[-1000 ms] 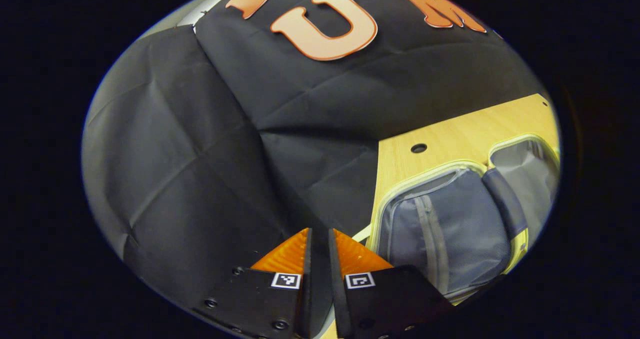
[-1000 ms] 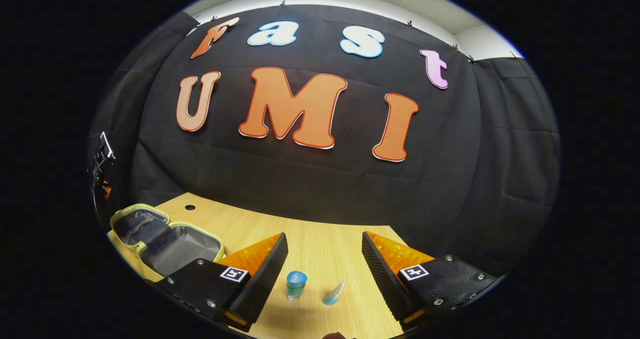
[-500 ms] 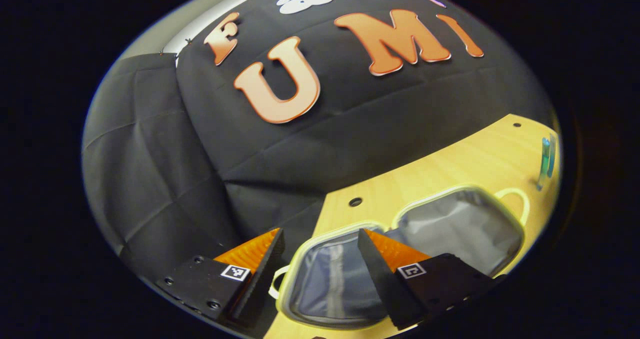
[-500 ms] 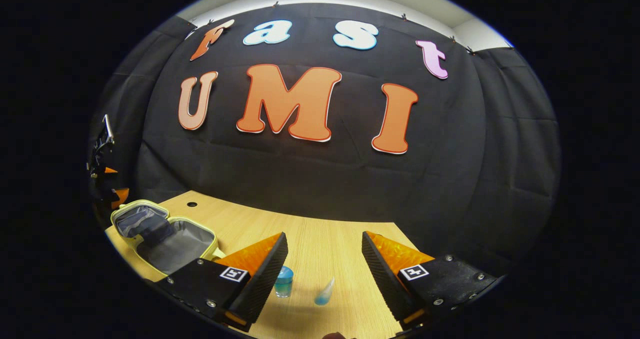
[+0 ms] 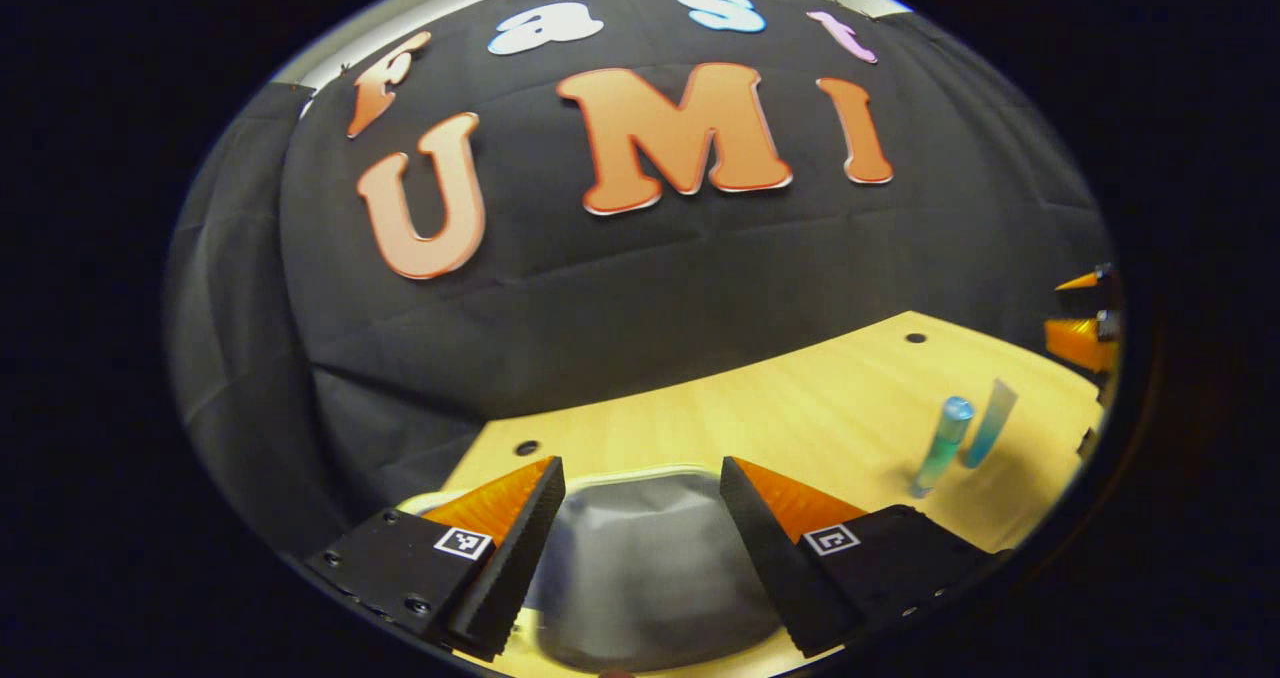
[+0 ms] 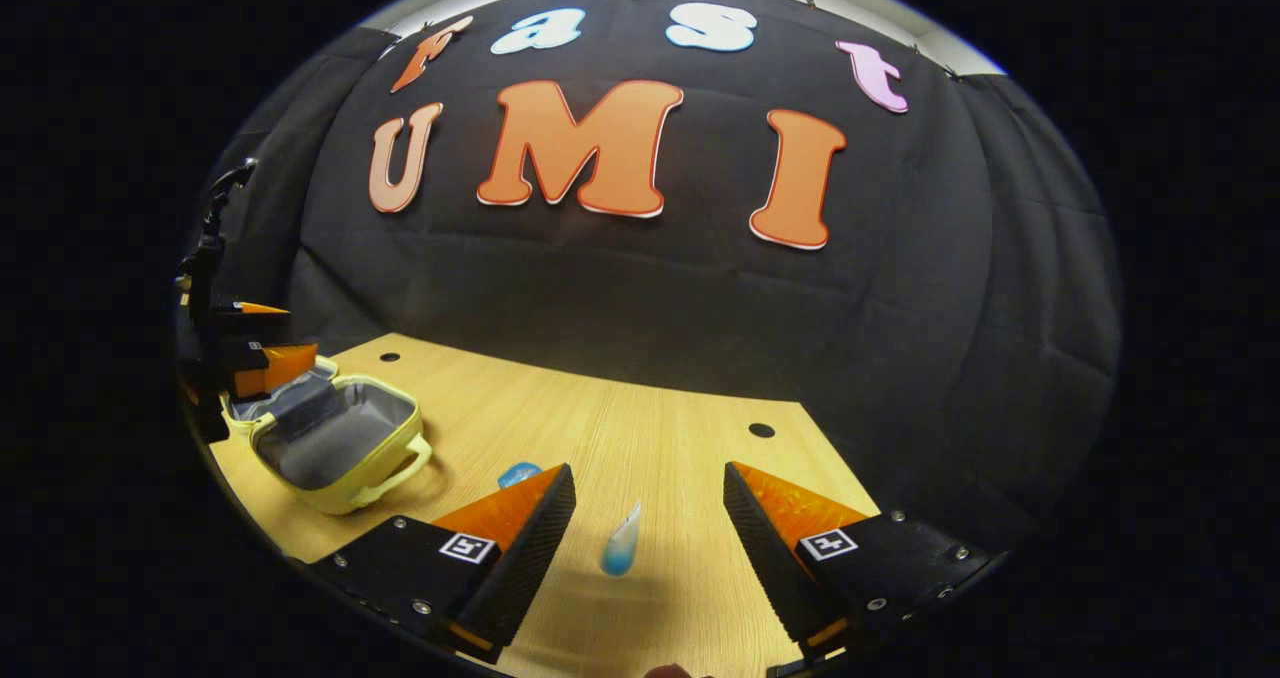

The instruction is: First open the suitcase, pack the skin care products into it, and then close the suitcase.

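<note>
Suitcase [image 6: 335,438]: small, pale yellow, grey-lined, lying open on the wooden surface [image 6: 640,438] at about 9 o'clock in the right gripper view, handle loop facing the middle of the surface. Opening is judged complete; nothing is visible in the part of the lining that shows.

Skin care products: a squeeze tube [image 6: 620,548] with blue contents stands upright at 6 o'clock in the right gripper view, between the right tool's fingers in the picture but clear of both. A bottle with a blue cap [image 6: 518,474] sits just beside it, partly hidden behind the inner finger. In the left gripper view the bottle [image 5: 940,446] and tube [image 5: 988,423] stand side by side at 4 o'clock, well apart from the suitcase.

Right tool [image 6: 648,548]: fingers spread wide, holding nothing, aimed at the tube.

Left tool [image 5: 640,548]: fingers spread wide, holding nothing, poised over the open suitcase lining [image 5: 640,558].

Judged step: first pick-up, not yet begun.

Risks:
- The tube is narrow and upright; a finger arriving off-centre would tip it.
- The bottle stands close by; the inner finger could knock it over during closing.
- The tube looks soft; a hard squeeze may deform it or let it slip.
- The suitcase is light; unbraced, it could slide when items are dropped in.
</note>
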A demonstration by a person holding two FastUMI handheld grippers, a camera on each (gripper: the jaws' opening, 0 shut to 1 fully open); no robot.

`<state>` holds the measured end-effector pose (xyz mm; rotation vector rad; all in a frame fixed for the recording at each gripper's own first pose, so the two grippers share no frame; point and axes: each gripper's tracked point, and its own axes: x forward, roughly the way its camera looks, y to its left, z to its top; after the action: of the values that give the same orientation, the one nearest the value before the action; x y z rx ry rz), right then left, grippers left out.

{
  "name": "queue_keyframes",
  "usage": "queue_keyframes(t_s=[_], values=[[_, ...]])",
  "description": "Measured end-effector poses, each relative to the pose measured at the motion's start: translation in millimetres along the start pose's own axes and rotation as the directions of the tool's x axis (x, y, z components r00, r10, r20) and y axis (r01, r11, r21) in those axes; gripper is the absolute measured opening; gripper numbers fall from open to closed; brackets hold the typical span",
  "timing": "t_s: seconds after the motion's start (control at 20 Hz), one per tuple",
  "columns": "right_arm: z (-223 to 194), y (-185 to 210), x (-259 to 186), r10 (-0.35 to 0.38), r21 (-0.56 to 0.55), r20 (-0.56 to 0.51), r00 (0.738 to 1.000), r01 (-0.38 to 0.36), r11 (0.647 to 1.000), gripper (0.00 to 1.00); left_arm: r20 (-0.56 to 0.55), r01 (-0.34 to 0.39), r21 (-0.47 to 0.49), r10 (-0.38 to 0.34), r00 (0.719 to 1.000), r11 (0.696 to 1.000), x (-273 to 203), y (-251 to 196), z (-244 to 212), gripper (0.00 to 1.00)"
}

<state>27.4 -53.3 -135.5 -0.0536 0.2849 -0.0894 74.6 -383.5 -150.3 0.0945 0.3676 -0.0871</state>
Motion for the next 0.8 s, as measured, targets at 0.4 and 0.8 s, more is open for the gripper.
queue_keyframes(t_s=[0.4, 0.8], values=[[-47.6, -12.5, 20.9, 0.076, -0.047, -0.064, 0.995, -0.079, 0.996, 0.95, -0.013, 0.235, -0.024, -0.236, 0.972, 0.972, 19.8, -152.8, -12.8, 0.97], [-93.0, -6.4, 41.8, 0.165, -0.08, -0.11, 0.98, -0.175, 0.981, 0.95, -0.083, 0.338, -0.035, -0.34, 0.937, 0.941, 51.0, -231.6, -63.1, 0.98]])
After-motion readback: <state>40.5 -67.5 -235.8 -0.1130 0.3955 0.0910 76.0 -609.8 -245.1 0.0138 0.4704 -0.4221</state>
